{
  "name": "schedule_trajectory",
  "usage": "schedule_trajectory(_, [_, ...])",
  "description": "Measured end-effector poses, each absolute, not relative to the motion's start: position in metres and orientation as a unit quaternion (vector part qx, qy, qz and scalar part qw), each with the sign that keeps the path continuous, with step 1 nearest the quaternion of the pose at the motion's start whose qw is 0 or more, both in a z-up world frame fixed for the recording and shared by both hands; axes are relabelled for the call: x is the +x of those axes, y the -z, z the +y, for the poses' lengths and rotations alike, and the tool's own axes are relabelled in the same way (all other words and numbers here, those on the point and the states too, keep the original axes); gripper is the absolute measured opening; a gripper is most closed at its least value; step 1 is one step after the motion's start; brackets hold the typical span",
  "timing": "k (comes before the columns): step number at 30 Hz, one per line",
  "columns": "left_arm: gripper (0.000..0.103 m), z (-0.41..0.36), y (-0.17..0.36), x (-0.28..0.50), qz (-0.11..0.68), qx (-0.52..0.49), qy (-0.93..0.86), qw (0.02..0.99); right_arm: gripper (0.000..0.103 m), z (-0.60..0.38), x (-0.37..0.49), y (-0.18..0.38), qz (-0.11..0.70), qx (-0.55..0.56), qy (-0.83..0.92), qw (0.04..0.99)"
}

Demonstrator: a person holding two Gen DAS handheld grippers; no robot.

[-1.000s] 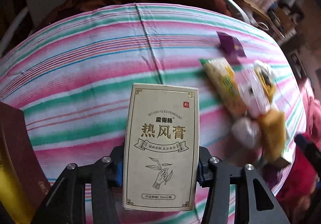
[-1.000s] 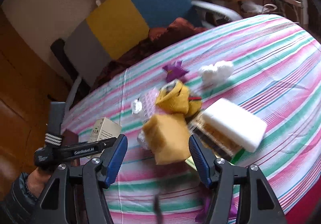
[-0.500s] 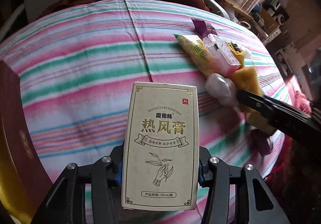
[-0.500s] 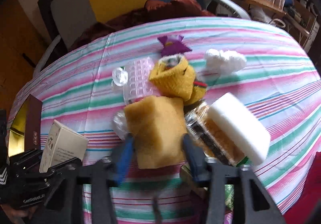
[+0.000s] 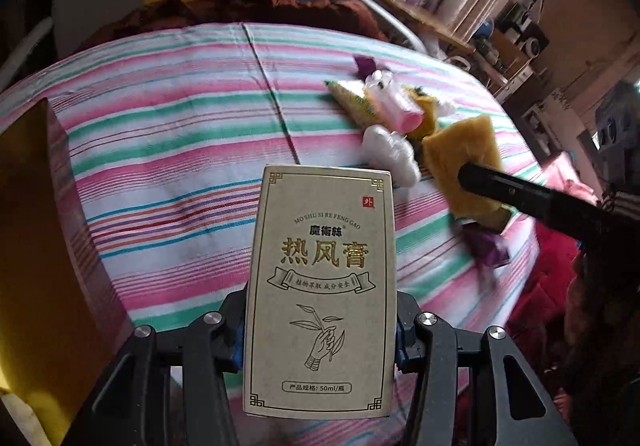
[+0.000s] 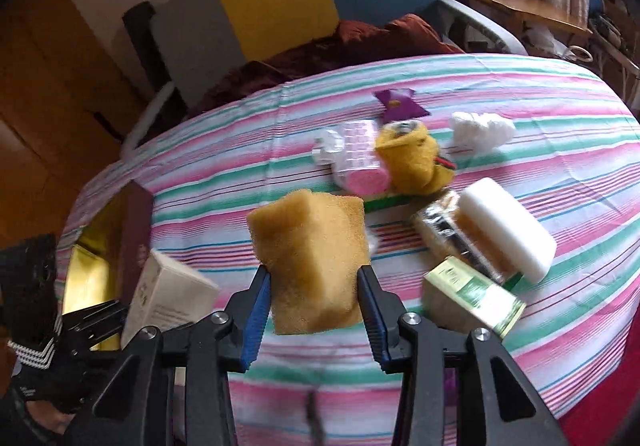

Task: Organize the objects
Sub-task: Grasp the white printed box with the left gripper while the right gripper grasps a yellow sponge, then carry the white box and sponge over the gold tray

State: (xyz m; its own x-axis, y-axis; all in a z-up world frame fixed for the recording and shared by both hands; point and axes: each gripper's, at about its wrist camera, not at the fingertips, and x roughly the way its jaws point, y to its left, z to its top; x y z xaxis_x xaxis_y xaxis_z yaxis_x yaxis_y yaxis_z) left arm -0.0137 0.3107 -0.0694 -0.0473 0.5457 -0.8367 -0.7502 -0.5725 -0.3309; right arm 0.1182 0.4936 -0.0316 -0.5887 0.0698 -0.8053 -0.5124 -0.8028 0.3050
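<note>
Sponge now caught between the closing right tongs, cream box clamped in the left.

Right gripper is closing, its blue pads pinching the yellow sponge, which a second ago lay loose in the open gap; it looks lifted off the striped cloth. Left gripper holds the cream box upright as before, now nearer the gold-lined box. Both pickups seem done; the gold-lined box looks the likely drop spot. Beyond the sponge, the pink roll and white foam block remain unsorted.
</note>
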Motion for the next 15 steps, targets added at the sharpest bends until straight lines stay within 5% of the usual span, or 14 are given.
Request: schedule_trajectory(15, [0.052, 0.172, 0.000, -0.064, 0.008, -0.470, -0.799, 0.375, 0.043, 0.371, 0.041, -0.007, 0.204, -0.403, -0.892, 0.013])
